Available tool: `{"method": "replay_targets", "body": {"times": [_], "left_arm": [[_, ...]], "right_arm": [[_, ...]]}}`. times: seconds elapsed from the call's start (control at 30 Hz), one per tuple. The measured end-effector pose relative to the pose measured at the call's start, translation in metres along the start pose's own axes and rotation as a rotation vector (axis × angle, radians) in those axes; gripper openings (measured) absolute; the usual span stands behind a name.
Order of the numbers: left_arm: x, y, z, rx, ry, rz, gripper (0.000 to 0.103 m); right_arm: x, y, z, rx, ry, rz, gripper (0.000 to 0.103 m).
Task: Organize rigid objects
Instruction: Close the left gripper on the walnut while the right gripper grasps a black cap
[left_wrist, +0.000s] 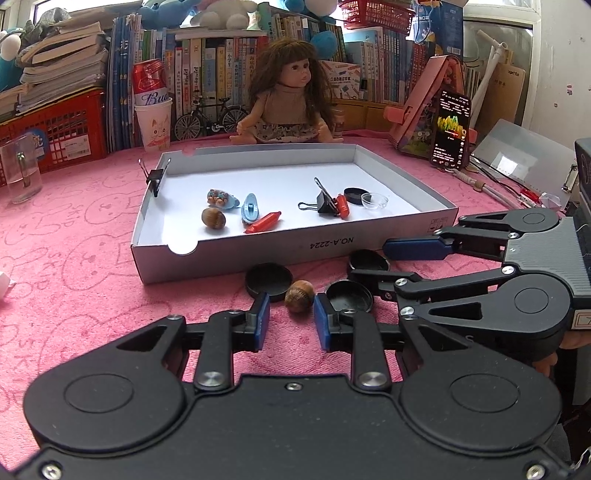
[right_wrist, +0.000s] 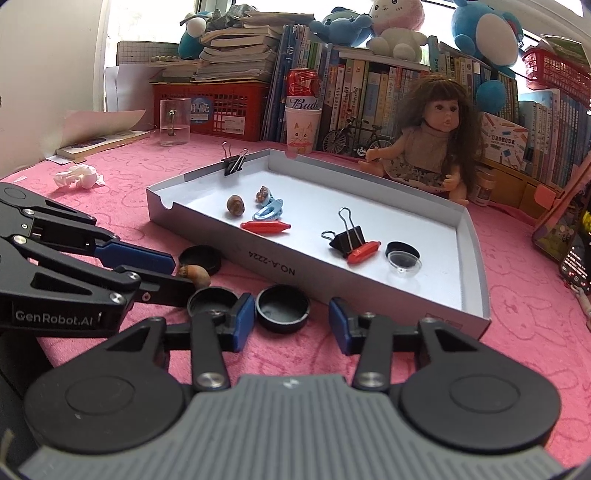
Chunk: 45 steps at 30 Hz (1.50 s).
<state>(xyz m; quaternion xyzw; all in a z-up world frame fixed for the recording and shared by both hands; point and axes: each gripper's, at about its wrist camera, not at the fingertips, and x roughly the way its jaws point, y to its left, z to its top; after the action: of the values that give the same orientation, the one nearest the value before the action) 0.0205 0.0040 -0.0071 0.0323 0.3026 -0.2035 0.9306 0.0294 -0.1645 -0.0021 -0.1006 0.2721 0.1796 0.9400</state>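
Note:
A white cardboard tray (left_wrist: 295, 251) (right_wrist: 295, 271) on the pink cloth holds a nut, a blue clip, two red pieces, a binder clip (left_wrist: 327, 203), a black cap and a clear dome. In front of it lie three black caps (left_wrist: 268, 280) (left_wrist: 349, 295) (left_wrist: 369, 260) and a brown nut (left_wrist: 300, 295) (right_wrist: 197, 276). My left gripper (left_wrist: 290, 319) (right_wrist: 184, 275) is open, the nut between its tips with a gap on its left. My right gripper (right_wrist: 291, 317) (left_wrist: 369, 262) is open around one black cap (right_wrist: 283, 308), which sits close to its left pad.
A doll (left_wrist: 288, 99) sits behind the tray. A phone (left_wrist: 452, 129) leans at the right, and a paper cup with a can (left_wrist: 153, 110) and a glass mug (left_wrist: 20, 170) stand at the left. Books and red baskets line the back. A crumpled tissue (right_wrist: 77, 176) lies at the left.

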Motion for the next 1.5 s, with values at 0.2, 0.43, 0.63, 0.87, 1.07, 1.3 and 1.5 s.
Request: {"method": "replay_targets", "body": {"times": [0.2, 0.43, 0.63, 0.87, 1.07, 1.3, 1.5], "left_arm": [[0.000, -0.002, 0.002, 0.003, -0.010, -0.026, 0.025], [0.005, -0.009, 0.004, 0.026, -0.002, -0.049, 0.025], [0.013, -0.011, 0.006, 0.027, 0.005, -0.045, 0.025], [0.020, -0.009, 0.010, 0.020, 0.002, -0.040, 0.025], [0.023, -0.012, 0.010, 0.032, -0.005, -0.027, 0.025], [0.022, -0.013, 0.008, 0.041, -0.012, -0.024, 0.025], [0.022, -0.013, 0.009, 0.039, -0.012, -0.022, 0.023]], "right_arm": [[-0.006, -0.001, -0.004, 0.020, -0.007, -0.006, 0.038], [-0.014, -0.013, -0.009, 0.049, 0.003, -0.039, 0.038], [-0.016, -0.015, -0.011, 0.059, 0.002, -0.048, 0.038], [-0.014, -0.017, -0.011, 0.079, -0.001, -0.071, 0.039], [-0.014, -0.018, -0.012, 0.082, -0.006, -0.081, 0.045], [-0.011, -0.016, -0.013, 0.095, -0.012, -0.096, 0.055], [-0.010, -0.015, -0.013, 0.105, -0.019, -0.106, 0.055]]}}
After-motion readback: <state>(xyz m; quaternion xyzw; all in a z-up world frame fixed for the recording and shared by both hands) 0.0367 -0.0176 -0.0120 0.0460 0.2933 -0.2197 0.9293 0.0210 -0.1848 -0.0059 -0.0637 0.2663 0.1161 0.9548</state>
